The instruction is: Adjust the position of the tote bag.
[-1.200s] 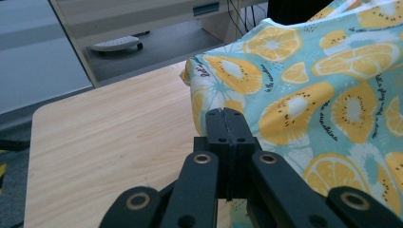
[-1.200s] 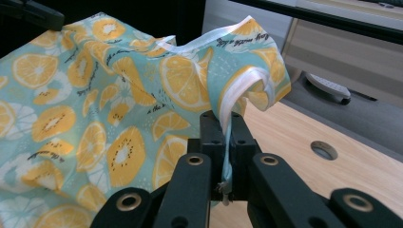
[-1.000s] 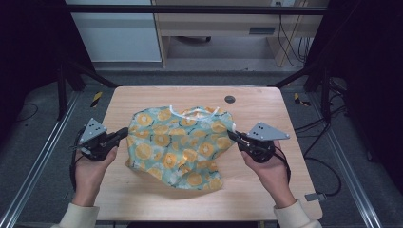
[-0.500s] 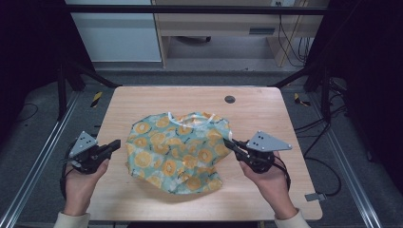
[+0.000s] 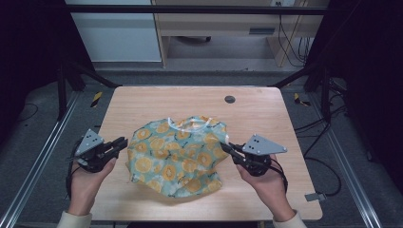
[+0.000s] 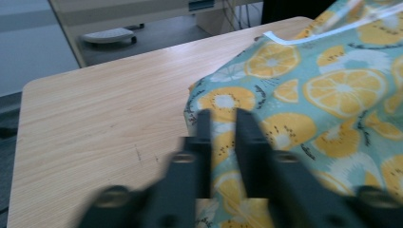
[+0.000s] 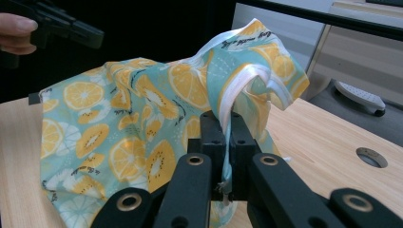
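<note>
Near the middle of the wooden table (image 5: 142,102), toward the person's side, lay a crumpled teal garment (image 5: 178,156) printed with orange slices, its white-trimmed neckline at the far edge. The right gripper (image 5: 230,150) was clenched on a bunched fold with white trim at the garment's right side. The left gripper (image 5: 119,142) sat just off the left edge, jaws nearly together, grasping nothing. Flattening or folding looked barely begun.
</note>
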`<state>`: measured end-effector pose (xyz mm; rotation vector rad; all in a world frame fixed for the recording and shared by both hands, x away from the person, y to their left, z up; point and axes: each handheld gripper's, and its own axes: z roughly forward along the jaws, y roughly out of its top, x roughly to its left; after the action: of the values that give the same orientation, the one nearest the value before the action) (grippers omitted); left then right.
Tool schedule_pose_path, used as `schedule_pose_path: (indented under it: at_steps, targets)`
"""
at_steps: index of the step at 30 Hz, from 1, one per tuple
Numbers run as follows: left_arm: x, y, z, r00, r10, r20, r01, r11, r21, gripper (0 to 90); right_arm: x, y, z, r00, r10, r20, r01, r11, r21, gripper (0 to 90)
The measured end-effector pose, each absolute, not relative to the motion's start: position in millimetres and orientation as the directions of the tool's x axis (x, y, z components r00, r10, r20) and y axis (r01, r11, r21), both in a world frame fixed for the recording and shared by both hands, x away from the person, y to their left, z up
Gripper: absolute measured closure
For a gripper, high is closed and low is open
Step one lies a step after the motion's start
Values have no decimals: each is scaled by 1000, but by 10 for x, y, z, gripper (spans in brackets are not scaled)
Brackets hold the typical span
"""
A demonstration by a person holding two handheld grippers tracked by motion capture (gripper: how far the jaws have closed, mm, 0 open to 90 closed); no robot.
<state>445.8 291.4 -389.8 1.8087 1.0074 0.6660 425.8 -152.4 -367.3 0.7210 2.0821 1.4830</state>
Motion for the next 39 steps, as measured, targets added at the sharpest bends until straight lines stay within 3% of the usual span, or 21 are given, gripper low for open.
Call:
schedule_pose_path:
  at_steps: [4,6,7,12,19,22,25,26,28,31,34,39]
  targets:
    - [4492,2882,-3980,540,841,-10,385,-237,892,437,4238,-1491,-3680,-753,653,-83,138,280,950,886]
    - [4517,2895,-4024,552,832,-49,415,-222,882,353,4238,-1475,-3685,-756,649,-87,136,285,949,886]
    - [4540,2901,-4060,548,833,-76,449,-216,867,248,4243,-1469,-3688,-756,649,-87,137,287,948,886]
    - [4588,2892,-4223,567,815,-122,518,-237,822,168,4256,-1486,-3692,-752,654,-81,142,281,949,886]
    - [4497,2909,-4343,617,774,-140,533,-281,798,156,4253,-1492,-3695,-755,651,-79,141,279,950,886]
    - [4485,2887,-4389,631,763,-140,542,-304,784,221,4272,-1477,-3717,-756,650,-73,147,278,949,886]
    - [4497,2888,-4428,621,773,-132,550,-310,775,382,4275,-1451,-3733,-759,647,-71,149,279,949,886]
    - [4497,2891,-4435,615,778,-127,553,-310,773,549,4276,-1436,-3748,-763,643,-69,151,281,948,886]
    - [4502,2901,-4453,615,774,-151,562,-297,772,599,4278,-1432,-3758,-764,642,-68,152,282,947,886]
    - [4505,2911,-4457,622,769,-146,560,-308,769,840,4287,-1449,-3802,-766,641,-54,166,277,947,887]
    - [4500,2911,-4457,630,763,-143,552,-311,774,900,4280,-1476,-3824,-767,640,-52,169,279,945,887]
    - [4400,2866,-4398,642,761,-97,528,-346,775,900,4226,-1557,-3905,-768,639,-42,186,285,940,887]
